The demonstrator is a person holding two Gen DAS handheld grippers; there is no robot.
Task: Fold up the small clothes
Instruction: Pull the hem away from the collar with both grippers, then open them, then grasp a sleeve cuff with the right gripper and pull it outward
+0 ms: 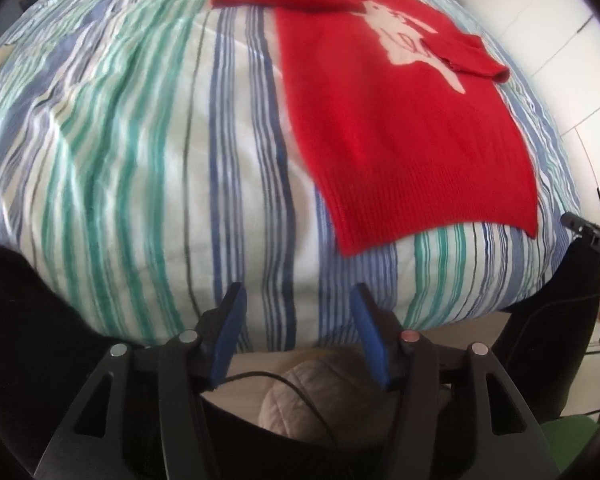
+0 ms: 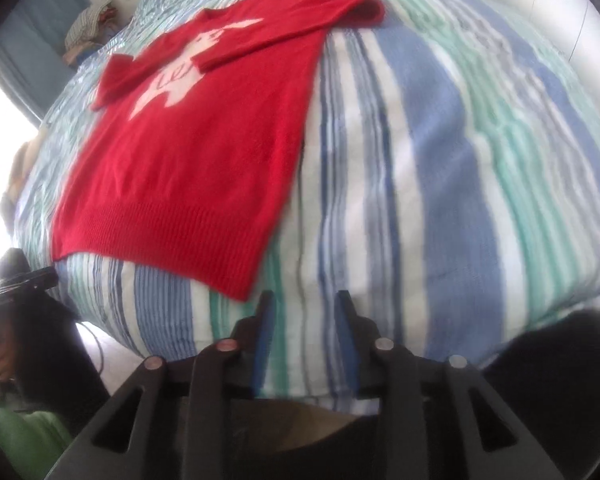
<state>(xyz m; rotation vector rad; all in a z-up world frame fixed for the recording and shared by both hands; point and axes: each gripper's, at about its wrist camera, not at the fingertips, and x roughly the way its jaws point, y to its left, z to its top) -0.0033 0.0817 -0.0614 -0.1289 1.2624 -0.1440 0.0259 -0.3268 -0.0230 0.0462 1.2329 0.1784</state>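
We see a red knitted sweater [image 1: 404, 128] lying flat on a bed with a striped cover [image 1: 140, 152] of blue, green and white; its ribbed hem is the near edge, close to the near edge of the bed, and its neck end lies far; both sleeves are folded in across the chest, partly covering a pale figure [image 1: 404, 40] knitted into the front. In the left wrist view the sweater sits to the right and beyond the left gripper [image 1: 298, 300]; its jaws stand released, well apart, with nothing between the blue pads [image 1: 230, 336], only striped cover beneath. In the right wrist view the sweater [image 2: 196, 152] lies to the left, its near right hem corner just beside the right gripper [image 2: 304, 300]; those jaws are released too, narrower, grasping nothing. Far left on the bed rests a small heap of clothes [image 2: 88, 28]; the picture is blurred.
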